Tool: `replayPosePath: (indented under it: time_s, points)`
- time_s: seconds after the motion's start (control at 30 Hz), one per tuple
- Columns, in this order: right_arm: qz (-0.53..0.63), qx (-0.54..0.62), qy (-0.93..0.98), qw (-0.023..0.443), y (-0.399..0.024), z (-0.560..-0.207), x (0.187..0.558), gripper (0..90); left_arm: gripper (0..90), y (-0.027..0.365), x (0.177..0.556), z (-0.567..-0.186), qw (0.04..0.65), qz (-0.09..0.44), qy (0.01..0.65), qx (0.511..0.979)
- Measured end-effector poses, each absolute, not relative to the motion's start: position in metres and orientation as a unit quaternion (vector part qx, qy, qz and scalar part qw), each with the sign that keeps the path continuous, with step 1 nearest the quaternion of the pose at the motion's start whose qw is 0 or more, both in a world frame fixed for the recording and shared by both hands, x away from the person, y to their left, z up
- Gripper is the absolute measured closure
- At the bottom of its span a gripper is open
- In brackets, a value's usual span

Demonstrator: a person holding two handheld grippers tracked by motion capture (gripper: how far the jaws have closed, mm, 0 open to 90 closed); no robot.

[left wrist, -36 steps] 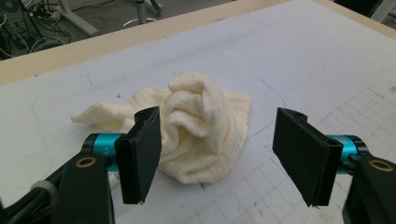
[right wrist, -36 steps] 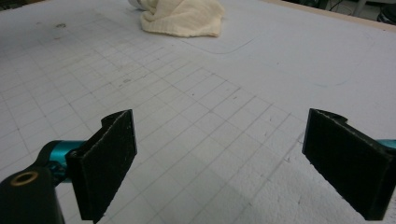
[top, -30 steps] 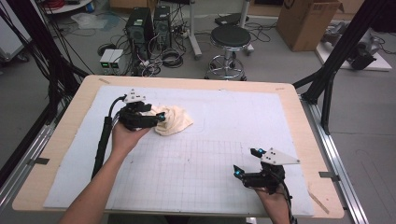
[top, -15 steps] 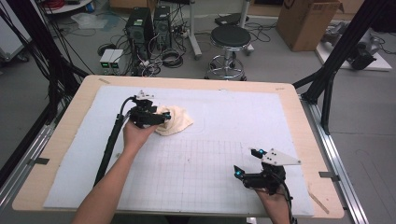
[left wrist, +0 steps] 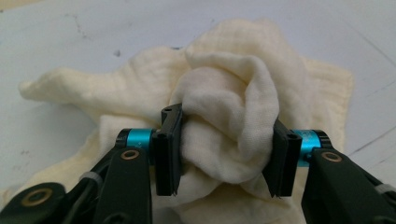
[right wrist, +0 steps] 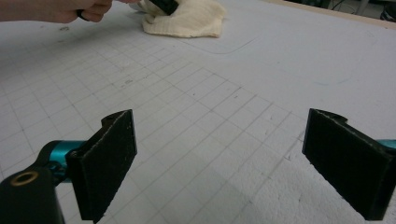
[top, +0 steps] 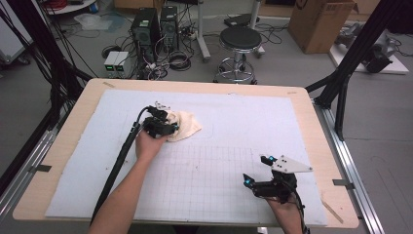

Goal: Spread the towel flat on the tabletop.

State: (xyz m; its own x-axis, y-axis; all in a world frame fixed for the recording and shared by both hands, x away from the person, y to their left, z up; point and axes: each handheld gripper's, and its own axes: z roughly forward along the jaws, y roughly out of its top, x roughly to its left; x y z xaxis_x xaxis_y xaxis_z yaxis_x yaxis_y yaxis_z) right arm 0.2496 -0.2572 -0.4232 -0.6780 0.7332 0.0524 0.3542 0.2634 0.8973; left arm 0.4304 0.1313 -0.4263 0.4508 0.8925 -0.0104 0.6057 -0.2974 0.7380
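Observation:
A crumpled cream cloth (top: 187, 126) lies on the white mat at the back left of the table. My left gripper (top: 170, 127) is down on the cloth's left side. In the left gripper view its jaws have just been closing, and they now squeeze a bunched fold of the cloth (left wrist: 224, 102) between the two pads (left wrist: 167, 144). My right gripper (top: 256, 169) rests near the front right of the mat, jaws wide open over bare grid lines (right wrist: 224, 135). From there the cloth (right wrist: 187, 18) lies far off, with the other hand beside it.
The white mat (top: 243, 112) with a printed grid covers most of the wooden table (top: 63, 146). A black cable (top: 119, 165) trails from the left gripper along the forearm. Beyond the table's far edge stand a stool (top: 239, 41) and computer cases (top: 153, 27) on the floor.
The left hand has shifted a little right and down onto the cloth, and its jaws have narrowed around a fold. The right hand has stayed put.

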Motion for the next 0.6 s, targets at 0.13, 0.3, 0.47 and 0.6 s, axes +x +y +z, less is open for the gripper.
replayPosePath:
  time_s: [0.13, 0.3, 0.47, 0.6]
  points:
    - [0.492, 0.353, 0.774, 0.186, -0.256, -0.424, 0.251, 9.4, 61.0, 0.132, 0.432, -0.427, 0.349, 0.199, 0.491, 0.773]
    - [0.490, 0.351, 0.776, 0.184, -0.253, -0.424, 0.251, 9.4, 68.0, 0.128, 0.432, -0.429, 0.346, 0.201, 0.498, 0.769]
    - [0.486, 0.343, 0.782, 0.188, -0.248, -0.424, 0.251, 9.4, 72.3, 0.128, 0.431, -0.428, 0.342, 0.212, 0.488, 0.775]
    - [0.485, 0.338, 0.785, 0.185, -0.246, -0.424, 0.251, 9.4, 74.7, 0.130, 0.430, -0.423, 0.347, 0.210, 0.490, 0.772]
